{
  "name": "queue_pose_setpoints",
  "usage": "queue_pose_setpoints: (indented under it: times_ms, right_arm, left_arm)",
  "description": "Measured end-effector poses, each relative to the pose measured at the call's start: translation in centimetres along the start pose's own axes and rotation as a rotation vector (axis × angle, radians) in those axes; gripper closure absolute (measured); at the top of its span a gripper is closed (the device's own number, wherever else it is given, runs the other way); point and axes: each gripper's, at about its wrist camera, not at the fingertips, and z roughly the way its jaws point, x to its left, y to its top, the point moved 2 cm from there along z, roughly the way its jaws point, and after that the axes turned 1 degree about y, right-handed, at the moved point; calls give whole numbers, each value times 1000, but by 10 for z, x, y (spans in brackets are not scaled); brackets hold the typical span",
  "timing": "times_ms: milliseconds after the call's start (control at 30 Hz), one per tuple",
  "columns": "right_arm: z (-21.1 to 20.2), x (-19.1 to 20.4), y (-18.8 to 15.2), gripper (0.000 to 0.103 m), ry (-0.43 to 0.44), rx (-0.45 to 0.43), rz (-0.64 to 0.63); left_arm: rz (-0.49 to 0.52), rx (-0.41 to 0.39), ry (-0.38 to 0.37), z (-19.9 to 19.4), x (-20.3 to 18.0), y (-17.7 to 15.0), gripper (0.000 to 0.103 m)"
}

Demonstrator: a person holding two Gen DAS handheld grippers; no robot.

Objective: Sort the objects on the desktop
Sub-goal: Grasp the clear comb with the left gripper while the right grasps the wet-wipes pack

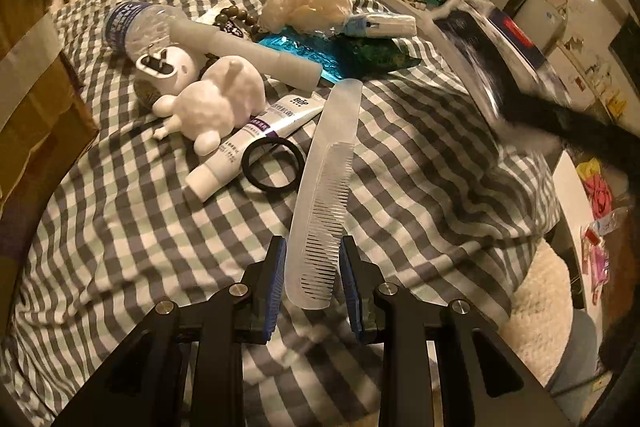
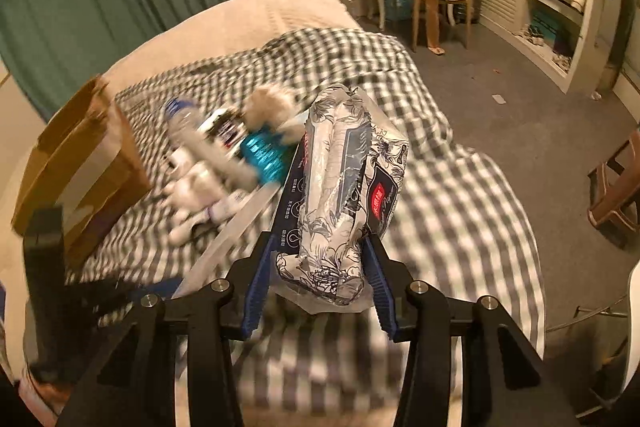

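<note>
My left gripper (image 1: 313, 259) is set narrow around the comb (image 1: 324, 195), pads just beside its toothed end; I can't tell whether they touch it. The comb's long axis runs straight away from me along the fingers, toward the tube (image 1: 256, 139) and hair tie (image 1: 274, 165) on the bed (image 1: 420, 167). My right gripper (image 2: 318, 267) is clamped on a tissue pack (image 2: 344, 187), carried above the bed. The box (image 2: 76, 163) sits left, nearer my left hand.

The comb (image 1: 324, 187) lies right of the tube (image 1: 256, 139) (hair tie (image 1: 273, 165) between them).
</note>
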Motion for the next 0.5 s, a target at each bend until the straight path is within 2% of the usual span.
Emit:
queue_pose_setpoints:
  times_ms: [167, 300, 333, 500]
  right_arm:
    - [-1, 3, -15, 57, -21, 29, -7]
    - [5, -7, -21, 44, -50, 49, 2]
    - [5, -8, -21, 43, -50, 45, 2]
    - [11, -12, -14, 39, -68, 36, 7]
  left_arm:
    - [7, 8, -17, 1, -3, -1, 75]
    - [39, 26, 27, 12, -11, 3, 70]
    - [46, 31, 39, 15, -12, 3, 70]
    - [12, 27, 0, 29, -10, 16, 70]
